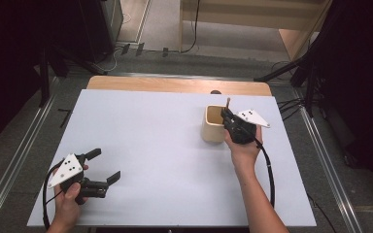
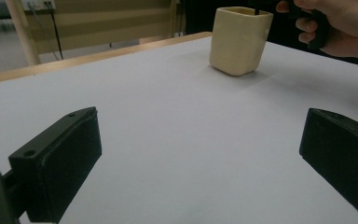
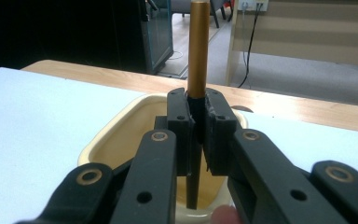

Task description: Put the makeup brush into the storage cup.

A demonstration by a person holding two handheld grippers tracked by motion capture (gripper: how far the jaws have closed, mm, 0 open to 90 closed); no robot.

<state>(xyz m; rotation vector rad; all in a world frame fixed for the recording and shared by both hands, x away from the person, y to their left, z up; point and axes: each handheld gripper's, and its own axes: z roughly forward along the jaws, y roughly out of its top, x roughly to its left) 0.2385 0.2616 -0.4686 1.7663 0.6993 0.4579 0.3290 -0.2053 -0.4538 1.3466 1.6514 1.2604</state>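
- One gold-and-black pen stands upright, clamped between the pads of the right gripper, its lower end inside the cream cup.
- Judgement: keep it vertical and lower it clear of the rim before letting go.
- Left gripper: jaws apart, nothing held, well apart from the cup.
- Right gripper view shows the clamp itself; high view places the cup on the white table, far right.

**Even overhead light, soft shadows, dark edges**

Bright, diffuse lighting from above across the white surface, with no hard glare. Faint, soft shadows only, beside the cream cup and under the left gripper. Deep black at both sides of the high view. Slight softness and low resolution throughout. Blurred, out of focus up close in both gripper views; sharper farther off.
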